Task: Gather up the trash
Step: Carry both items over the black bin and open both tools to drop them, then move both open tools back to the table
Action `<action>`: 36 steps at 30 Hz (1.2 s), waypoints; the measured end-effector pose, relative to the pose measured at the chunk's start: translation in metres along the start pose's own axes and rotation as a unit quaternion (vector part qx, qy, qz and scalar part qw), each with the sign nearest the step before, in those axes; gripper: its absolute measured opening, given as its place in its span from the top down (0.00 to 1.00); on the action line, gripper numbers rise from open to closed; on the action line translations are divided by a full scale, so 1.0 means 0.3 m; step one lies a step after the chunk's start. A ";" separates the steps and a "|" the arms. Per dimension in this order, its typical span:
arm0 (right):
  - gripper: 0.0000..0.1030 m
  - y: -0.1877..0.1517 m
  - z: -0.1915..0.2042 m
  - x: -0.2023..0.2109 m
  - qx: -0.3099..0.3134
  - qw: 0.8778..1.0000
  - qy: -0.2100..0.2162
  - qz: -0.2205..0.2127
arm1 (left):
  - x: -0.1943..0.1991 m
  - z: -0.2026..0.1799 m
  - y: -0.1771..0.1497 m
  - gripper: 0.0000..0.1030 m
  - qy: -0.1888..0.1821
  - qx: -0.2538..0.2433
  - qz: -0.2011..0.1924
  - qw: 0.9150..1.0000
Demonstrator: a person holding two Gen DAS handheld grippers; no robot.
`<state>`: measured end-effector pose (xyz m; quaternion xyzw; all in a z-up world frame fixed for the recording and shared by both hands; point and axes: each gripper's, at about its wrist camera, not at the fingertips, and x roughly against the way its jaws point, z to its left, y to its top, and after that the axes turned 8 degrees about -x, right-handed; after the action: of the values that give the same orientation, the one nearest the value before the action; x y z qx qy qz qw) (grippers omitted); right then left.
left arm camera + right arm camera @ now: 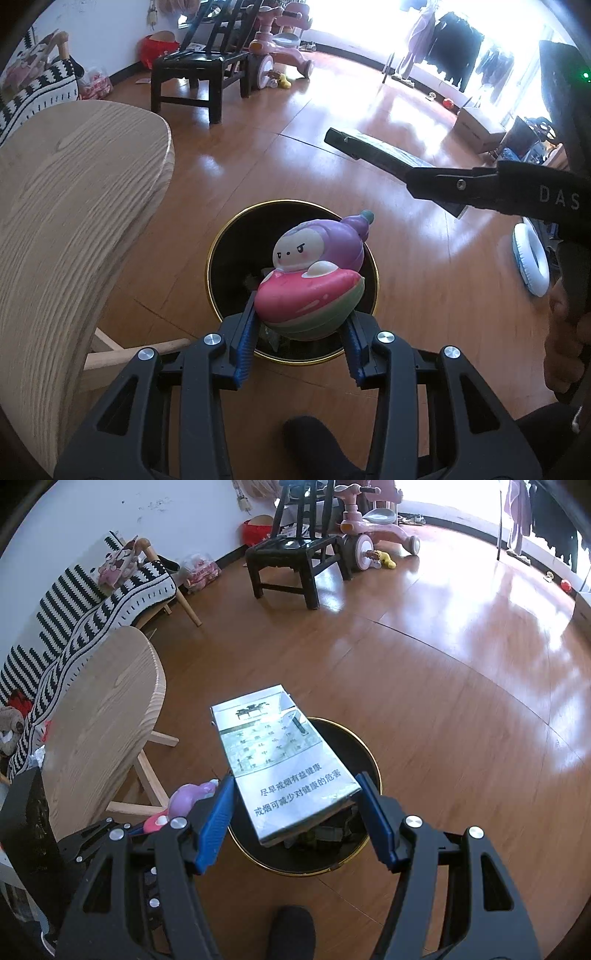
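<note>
My left gripper (pixel 301 317) is shut on a pink, green and purple squishy toy (pixel 314 280) and holds it above the black trash bin (pixel 221 258) with a gold rim on the floor. My right gripper (pixel 295 794) is shut on a silver cigarette carton (pixel 280 760) and holds it over the same bin (pixel 365 753). The bin holds some dark trash. In the left wrist view the right gripper with the carton (pixel 373 147) shows edge-on at the upper right. The toy (pixel 188 797) shows at the lower left of the right wrist view.
A round light wooden table (pixel 74 221) stands left of the bin, also in the right wrist view (pixel 103 709). A black chair (pixel 291 561), a pink ride-on toy (pixel 369 528) and a striped sofa (pixel 74 605) stand further back. A white-blue ring (pixel 530 262) lies on the floor at right.
</note>
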<state>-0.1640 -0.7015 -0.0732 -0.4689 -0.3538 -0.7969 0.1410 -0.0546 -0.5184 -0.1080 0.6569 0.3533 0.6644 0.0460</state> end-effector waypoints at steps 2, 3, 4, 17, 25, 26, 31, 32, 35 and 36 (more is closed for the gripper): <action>0.37 -0.002 0.000 0.003 -0.002 1.000 0.001 -0.001 | -0.003 0.006 0.004 0.61 0.003 -0.001 0.000 1.000; 0.37 -0.003 0.001 0.005 -0.002 1.000 0.001 -0.001 | -0.002 0.007 0.005 0.60 0.004 -0.001 -0.001 1.000; 0.37 -0.004 0.001 0.005 -0.002 1.000 0.000 -0.001 | -0.003 0.009 0.008 0.60 0.003 -0.001 -0.001 1.000; 0.23 -0.003 0.024 0.018 0.001 1.000 0.001 -0.011 | 0.026 0.011 0.019 0.35 0.002 -0.004 -0.013 1.000; 0.13 0.006 0.161 0.088 0.017 0.999 0.015 -0.045 | 0.212 0.080 0.014 0.18 0.016 0.012 -0.063 0.998; 0.13 0.005 0.199 0.092 0.023 0.998 0.022 -0.047 | 0.249 0.105 0.003 0.17 0.020 0.020 -0.071 0.997; 0.13 -0.007 0.432 0.081 0.070 0.995 0.063 -0.037 | 0.402 0.278 -0.099 0.13 0.066 0.057 -0.091 0.992; 0.13 -0.013 0.490 0.077 0.081 0.994 0.071 -0.034 | 0.432 0.323 -0.127 0.12 0.078 0.068 -0.091 0.990; 0.13 -0.047 0.711 0.054 0.121 0.987 0.101 -0.025 | 0.538 0.488 -0.227 0.12 0.115 0.114 -0.096 0.982; 0.13 -0.056 0.763 0.044 0.129 0.985 0.109 -0.020 | 0.571 0.543 -0.264 0.12 0.126 0.130 -0.096 0.979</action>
<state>-0.0320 -0.5287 0.0018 -0.3500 -0.4456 -0.7937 0.2215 0.0382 -0.3028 -0.0244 0.5315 0.5011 0.6826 -0.0207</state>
